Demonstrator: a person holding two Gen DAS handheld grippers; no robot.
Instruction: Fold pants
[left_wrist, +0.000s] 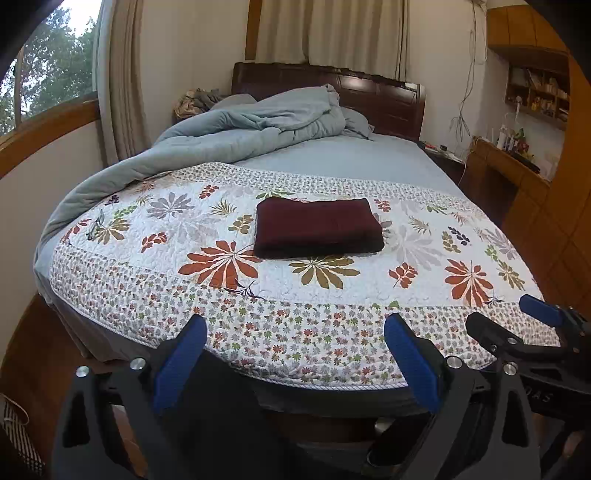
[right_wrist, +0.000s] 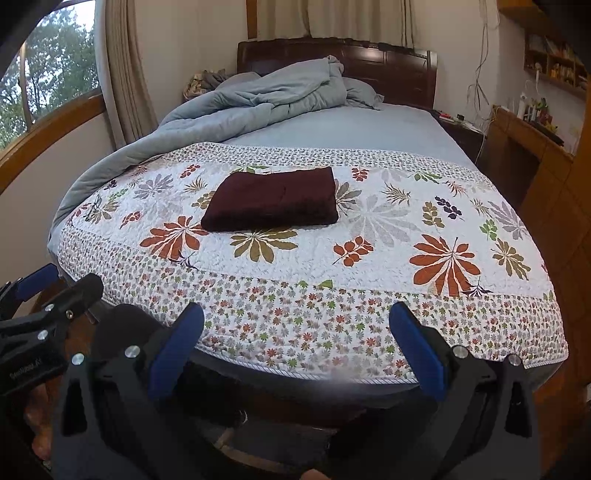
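Dark maroon pants (left_wrist: 318, 227) lie folded into a neat rectangle on the floral quilt (left_wrist: 258, 295) in the middle of the bed; they also show in the right wrist view (right_wrist: 273, 199). My left gripper (left_wrist: 295, 328) is open and empty, held back at the foot of the bed, well short of the pants. My right gripper (right_wrist: 295, 325) is open and empty, also at the foot edge. The right gripper (left_wrist: 513, 317) shows at the right in the left wrist view. The left gripper (right_wrist: 55, 280) shows at the left in the right wrist view.
A crumpled blue duvet (left_wrist: 236, 136) is heaped along the bed's left and far side before a dark wooden headboard (left_wrist: 384, 96). A window (left_wrist: 48, 70) and curtains are on the left. A wooden desk (left_wrist: 506, 162) and shelves stand on the right.
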